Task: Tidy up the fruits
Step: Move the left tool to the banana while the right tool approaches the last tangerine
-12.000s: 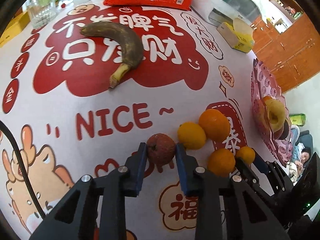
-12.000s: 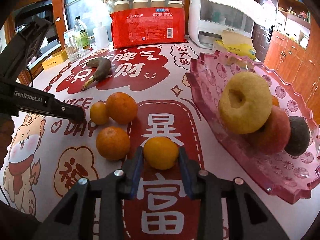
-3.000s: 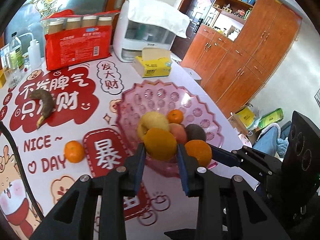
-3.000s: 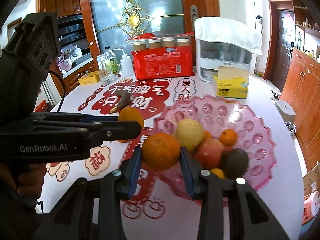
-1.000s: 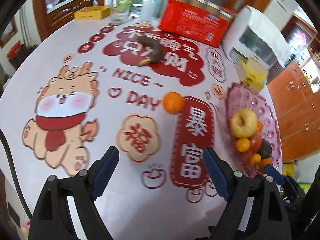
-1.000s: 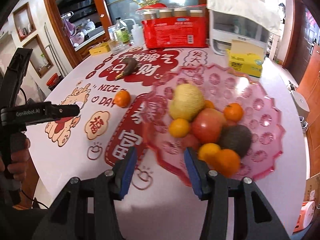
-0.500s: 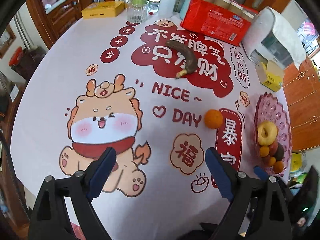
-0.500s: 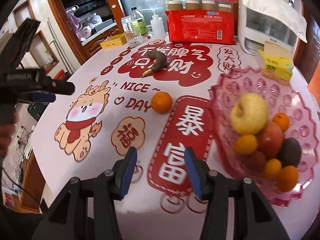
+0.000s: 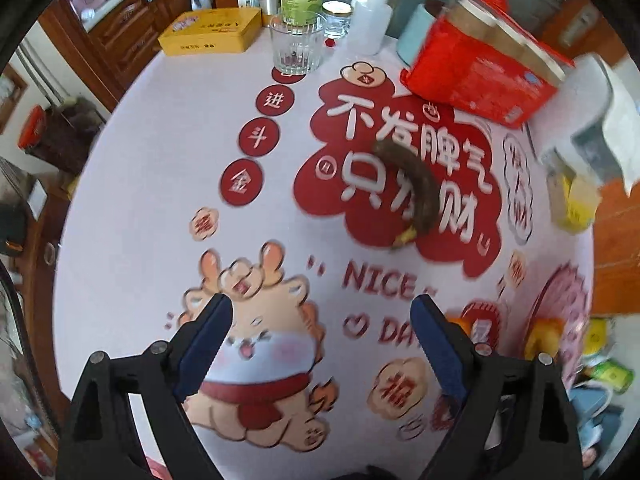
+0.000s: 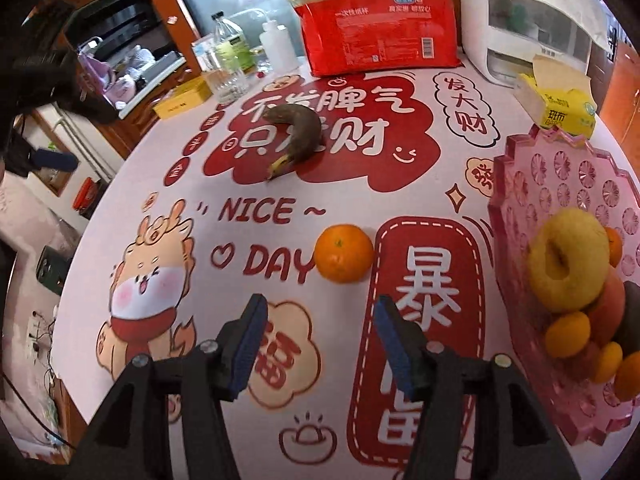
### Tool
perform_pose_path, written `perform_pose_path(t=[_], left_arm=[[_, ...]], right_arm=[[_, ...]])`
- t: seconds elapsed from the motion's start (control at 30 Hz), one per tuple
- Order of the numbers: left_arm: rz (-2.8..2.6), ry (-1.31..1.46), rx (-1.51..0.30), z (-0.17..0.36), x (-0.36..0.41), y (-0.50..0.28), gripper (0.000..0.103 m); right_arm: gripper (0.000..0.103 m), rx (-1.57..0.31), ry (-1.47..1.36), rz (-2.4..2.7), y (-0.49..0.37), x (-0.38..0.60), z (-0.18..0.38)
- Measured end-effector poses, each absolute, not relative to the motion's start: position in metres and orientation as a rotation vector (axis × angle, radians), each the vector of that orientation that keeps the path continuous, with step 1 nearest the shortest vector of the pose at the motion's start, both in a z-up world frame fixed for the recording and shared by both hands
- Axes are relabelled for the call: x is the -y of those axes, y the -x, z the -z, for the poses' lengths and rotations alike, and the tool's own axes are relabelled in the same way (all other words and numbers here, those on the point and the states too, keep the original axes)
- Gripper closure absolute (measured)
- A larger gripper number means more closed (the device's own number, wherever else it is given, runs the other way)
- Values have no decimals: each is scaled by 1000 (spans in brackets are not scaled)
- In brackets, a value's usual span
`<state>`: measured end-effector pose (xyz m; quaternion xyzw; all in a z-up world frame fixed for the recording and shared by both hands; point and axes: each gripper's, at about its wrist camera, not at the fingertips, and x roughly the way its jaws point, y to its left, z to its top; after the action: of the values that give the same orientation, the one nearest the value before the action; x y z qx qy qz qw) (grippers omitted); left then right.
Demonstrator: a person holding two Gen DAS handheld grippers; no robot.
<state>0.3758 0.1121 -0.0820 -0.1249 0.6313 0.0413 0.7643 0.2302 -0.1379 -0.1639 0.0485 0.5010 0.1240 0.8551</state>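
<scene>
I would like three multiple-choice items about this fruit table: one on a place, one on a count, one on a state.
1. Where does the banana lie?
A. in the pink tray
B. on the red patch of the tablecloth
C. beside the yellow box

2. How many fruits lie outside the pink tray?
A. one
B. two
C. four

3. How is the right gripper?
A. open, empty
B. shut on the orange
C. shut on the banana

Key: B, white characters surround it; B, banana and orange; A, nothing sits between its fingers.
</scene>
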Motion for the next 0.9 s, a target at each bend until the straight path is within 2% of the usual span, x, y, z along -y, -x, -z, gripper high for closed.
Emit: perform_pose_path(t=[0.3,0.6,0.9], left_arm=[[-65,487,-1297,88,-114,-444,13],[23,584,-1300,155,-74,-476,13],[67,497,-1321,207,-31,-486,13]], right_arm=[[47,-1074,-87,-202,-252,136,172],[47,-1085,-69,-205,-268,143,183],[47,-1063,-41,-224,-273,137,196]])
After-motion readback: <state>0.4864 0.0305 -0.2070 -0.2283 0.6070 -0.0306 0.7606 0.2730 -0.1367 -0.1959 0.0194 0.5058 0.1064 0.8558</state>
